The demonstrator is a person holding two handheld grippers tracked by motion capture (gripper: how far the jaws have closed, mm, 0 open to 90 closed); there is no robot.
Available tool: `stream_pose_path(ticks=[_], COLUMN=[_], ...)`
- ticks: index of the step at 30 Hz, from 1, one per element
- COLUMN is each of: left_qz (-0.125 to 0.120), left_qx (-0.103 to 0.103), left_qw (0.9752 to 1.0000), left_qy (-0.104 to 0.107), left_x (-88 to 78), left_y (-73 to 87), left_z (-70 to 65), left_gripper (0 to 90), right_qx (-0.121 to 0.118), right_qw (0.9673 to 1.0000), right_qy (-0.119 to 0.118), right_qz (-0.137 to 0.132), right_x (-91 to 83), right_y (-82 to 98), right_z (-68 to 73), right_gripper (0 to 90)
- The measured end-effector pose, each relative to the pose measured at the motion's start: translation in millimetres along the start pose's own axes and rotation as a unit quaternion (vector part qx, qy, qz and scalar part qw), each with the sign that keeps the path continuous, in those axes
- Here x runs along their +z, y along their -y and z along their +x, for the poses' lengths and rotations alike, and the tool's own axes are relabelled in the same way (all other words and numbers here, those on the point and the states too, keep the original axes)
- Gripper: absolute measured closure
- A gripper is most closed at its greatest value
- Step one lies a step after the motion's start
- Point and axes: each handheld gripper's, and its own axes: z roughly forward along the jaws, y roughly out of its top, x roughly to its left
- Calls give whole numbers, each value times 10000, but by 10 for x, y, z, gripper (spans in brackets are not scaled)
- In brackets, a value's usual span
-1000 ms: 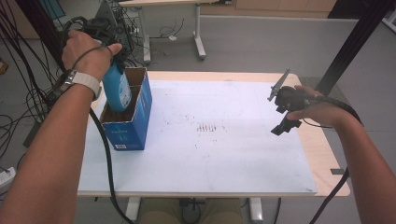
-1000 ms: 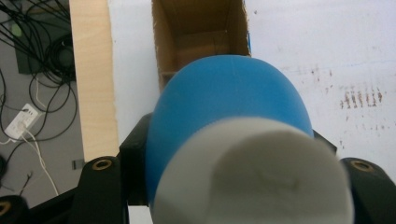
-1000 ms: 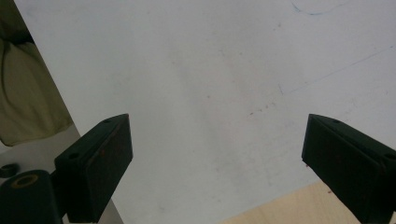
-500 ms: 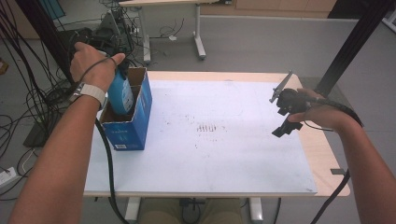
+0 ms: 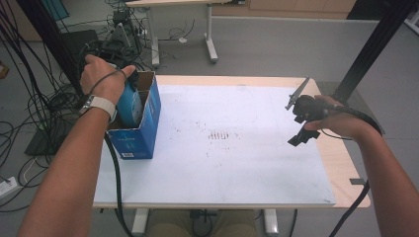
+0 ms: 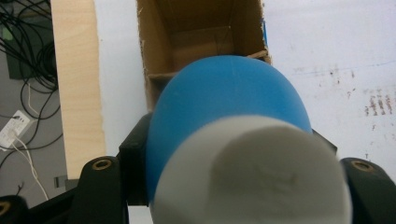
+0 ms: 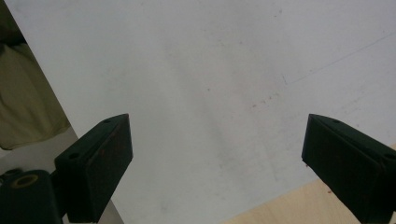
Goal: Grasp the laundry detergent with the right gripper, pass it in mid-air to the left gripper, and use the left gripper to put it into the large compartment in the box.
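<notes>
Lowered since before, blue bottle (image 6: pixel 224 107) enters blue box (image 5: pixel 143 128), label unreadable.

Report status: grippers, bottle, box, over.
Left gripper shut on blue bottle, bottle partly inside cardboard box. Right gripper open, empty, over white mat. Nothing blocking.

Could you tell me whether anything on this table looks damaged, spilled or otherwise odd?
Only small things: the white table sheet carries dark reddish specks and smudges near its middle, and the open blue cardboard box has rough, torn-looking top edges. Nothing looks spilled.
</notes>
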Motion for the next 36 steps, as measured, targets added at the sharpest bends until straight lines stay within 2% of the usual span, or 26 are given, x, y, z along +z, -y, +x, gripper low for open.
stream_pose_path(ticks=[7,25,30,36], left_qz=[28,61,-18,82], left_qx=[61,37,47,46], left_qw=[10000,10000,10000,10000], left_qy=[10,16,-16,25], left_x=[126,349,401,493], left_y=[29,72,97,127], left_z=[9,-10,-20,-14], left_gripper=[379,379,378,378], right_qx=[-2,35,60,84], right_qw=[10000,10000,10000,10000], right_qy=[34,8,9,24], right_qz=[-21,2,21,30], right_x=[-26,26,23,5], right_y=[-28,-29,-11,12], right_z=[-3,-10,-8,-4], right_gripper=[85,86,86,85])
